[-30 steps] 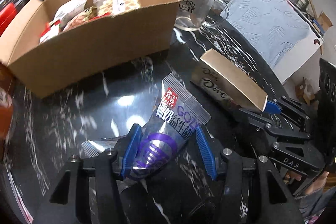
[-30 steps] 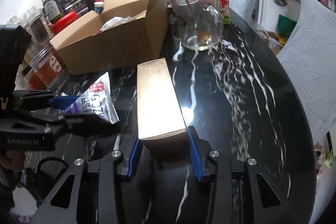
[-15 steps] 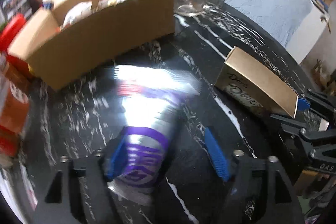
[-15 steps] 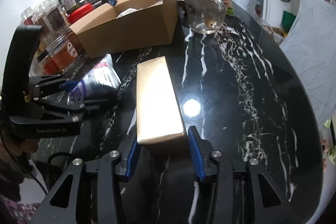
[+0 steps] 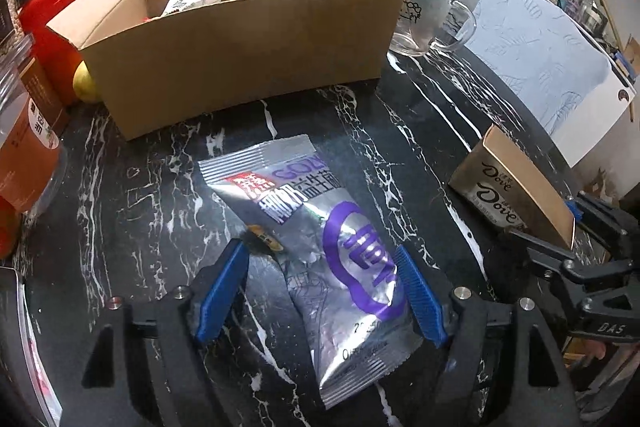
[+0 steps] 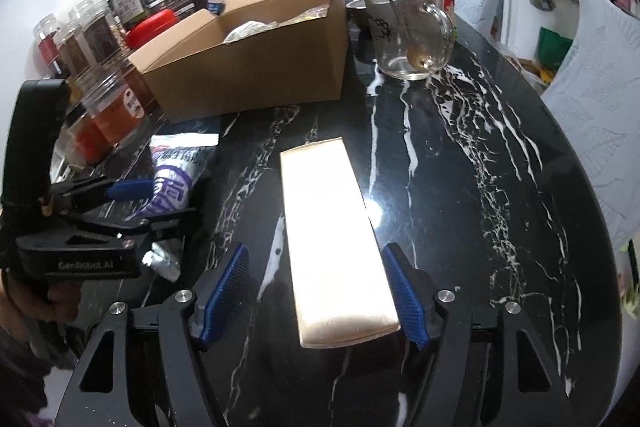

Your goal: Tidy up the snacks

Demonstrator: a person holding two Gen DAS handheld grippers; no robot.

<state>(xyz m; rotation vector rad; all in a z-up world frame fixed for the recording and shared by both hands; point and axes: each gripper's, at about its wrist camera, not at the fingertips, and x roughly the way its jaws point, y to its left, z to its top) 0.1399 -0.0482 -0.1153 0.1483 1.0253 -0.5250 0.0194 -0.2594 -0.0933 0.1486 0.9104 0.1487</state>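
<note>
1. My left gripper [image 5: 322, 297] stands released: its jaws have just been opening, and the silver foil snack packet with purple printing [image 5: 320, 259] lies flat on the black white-veined marble table [image 5: 152, 187] between them. The right blue pad [image 5: 418, 301] sits at the packet's edge, whether touching I cannot tell; the left pad stands clear, so nothing is clamped.
2. My right gripper [image 6: 316, 297] is likewise released: its jaws have just been opening around the long gold-topped Dove chocolate box [image 6: 334, 239], which rests on the table between them with a clear gap on the left side.
3. The open brown cardboard box [image 5: 240, 43], already holding several snack packs, stands beyond both items, its near wall facing my fingers.
4. Governing relation: the packet's long axis runs away from my left fingers toward the cardboard box, slanted leftward. The chocolate box's long axis runs nearly straight ahead from my right fingers.
5. Judgement: the left gripper is nearer the cardboard box. Neither item is yet inside it.
</note>
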